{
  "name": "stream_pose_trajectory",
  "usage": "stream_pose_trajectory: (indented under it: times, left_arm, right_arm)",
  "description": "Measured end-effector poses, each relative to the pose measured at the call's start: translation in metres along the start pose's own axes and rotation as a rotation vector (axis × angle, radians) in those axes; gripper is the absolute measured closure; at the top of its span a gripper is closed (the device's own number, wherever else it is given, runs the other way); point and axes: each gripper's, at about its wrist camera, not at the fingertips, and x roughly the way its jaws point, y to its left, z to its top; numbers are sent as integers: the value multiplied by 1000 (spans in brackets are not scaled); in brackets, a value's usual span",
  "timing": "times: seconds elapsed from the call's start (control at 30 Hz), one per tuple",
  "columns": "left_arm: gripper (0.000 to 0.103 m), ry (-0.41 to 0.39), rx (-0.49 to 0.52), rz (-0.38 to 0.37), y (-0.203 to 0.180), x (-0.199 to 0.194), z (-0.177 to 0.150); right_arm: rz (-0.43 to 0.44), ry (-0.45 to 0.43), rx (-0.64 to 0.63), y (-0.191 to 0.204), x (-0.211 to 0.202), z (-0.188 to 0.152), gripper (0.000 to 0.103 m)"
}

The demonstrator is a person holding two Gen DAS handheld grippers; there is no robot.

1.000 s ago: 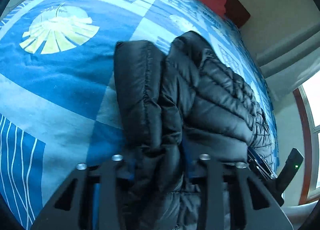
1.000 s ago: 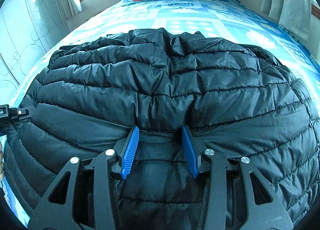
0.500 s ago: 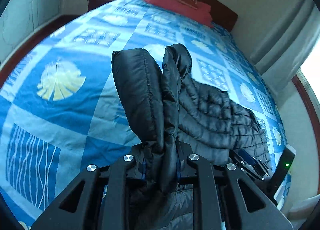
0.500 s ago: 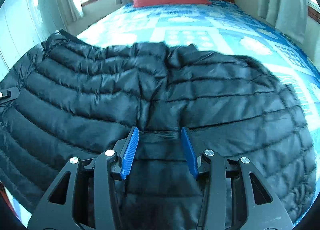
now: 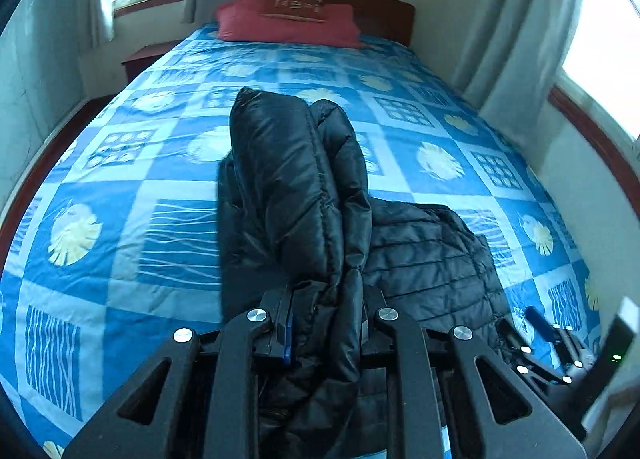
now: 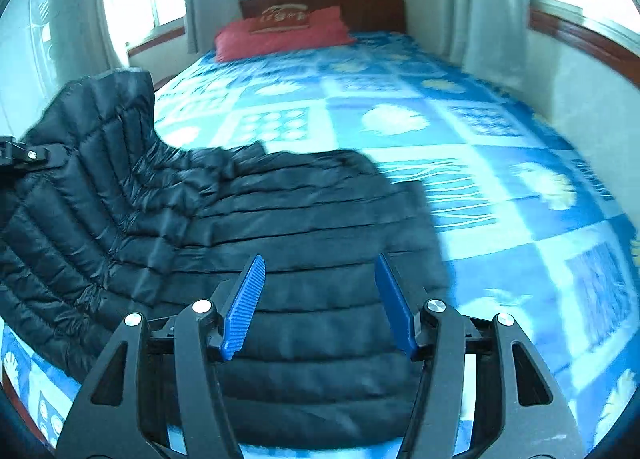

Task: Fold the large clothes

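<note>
A black quilted puffer jacket [image 5: 424, 259] lies on the blue patterned bedspread [image 5: 132, 195]. My left gripper [image 5: 326, 319] is shut on a thick bunch of the jacket and holds that side lifted, so a tall fold [image 5: 296, 179] stands up in front of the camera. In the right wrist view the jacket [image 6: 304, 259] lies mostly flat, its left side raised toward the left gripper [image 6: 16, 157]. My right gripper [image 6: 320, 299] is open and empty, its blue pads [image 6: 244, 303] spread just above the jacket's near part.
A red pillow [image 5: 288, 25] and wooden headboard [image 5: 372, 9] are at the far end of the bed. Curtains [image 5: 508, 31] and windows flank the bed. A nightstand [image 5: 146, 57] stands at the far left. The right gripper [image 5: 560, 343] shows at lower right in the left wrist view.
My left gripper closed on the jacket's edge and lifted it up. My right gripper stayed open and rose off the jacket, which now lies flatter.
</note>
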Motion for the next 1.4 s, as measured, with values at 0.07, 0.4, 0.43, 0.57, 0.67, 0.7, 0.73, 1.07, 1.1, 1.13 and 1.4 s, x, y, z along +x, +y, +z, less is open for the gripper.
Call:
stream_pose_trajectory:
  times: [0.07, 0.4, 0.43, 0.57, 0.67, 0.7, 0.73, 1.07, 1.1, 1.13, 1.4]
  left_arm:
    - [83, 3, 35, 12, -21, 9, -2]
    - [83, 47, 150, 67, -94, 58, -16]
    - [83, 54, 160, 72, -100, 64, -18]
    - [83, 75, 175, 86, -114, 84, -24]
    - [83, 84, 179, 96, -126, 98, -31]
    - [83, 87, 180, 96, -129, 102, -34]
    - [83, 93, 180, 95, -133, 108, -37]
    - [68, 71, 205, 122, -156, 104, -51]
    - [62, 66, 197, 108, -157, 97, -50]
    - [53, 60, 187, 81, -159, 90, -50]
    - [40, -6, 151, -118, -161, 18, -55]
  right_arm:
    - [-21, -12, 13, -15, -8, -3, 46]
    - [-82, 17, 96, -78, -14, -22, 46]
    - [-88, 24, 100, -82, -13, -25, 46]
    - [-95, 46, 117, -92, -9, -32, 46]
    - [-97, 54, 125, -96, -5, -34, 46]
    - [-96, 56, 127, -97, -3, -35, 46]
    - [-97, 61, 130, -98, -2, -36, 46]
    - [-108, 70, 152, -104, -4, -40, 46]
    - [-109, 68, 152, -105, -6, -40, 46]
    - [-112, 62, 148, -104, -8, -40, 45]
    - [-118, 26, 123, -90, -26, -38, 41]
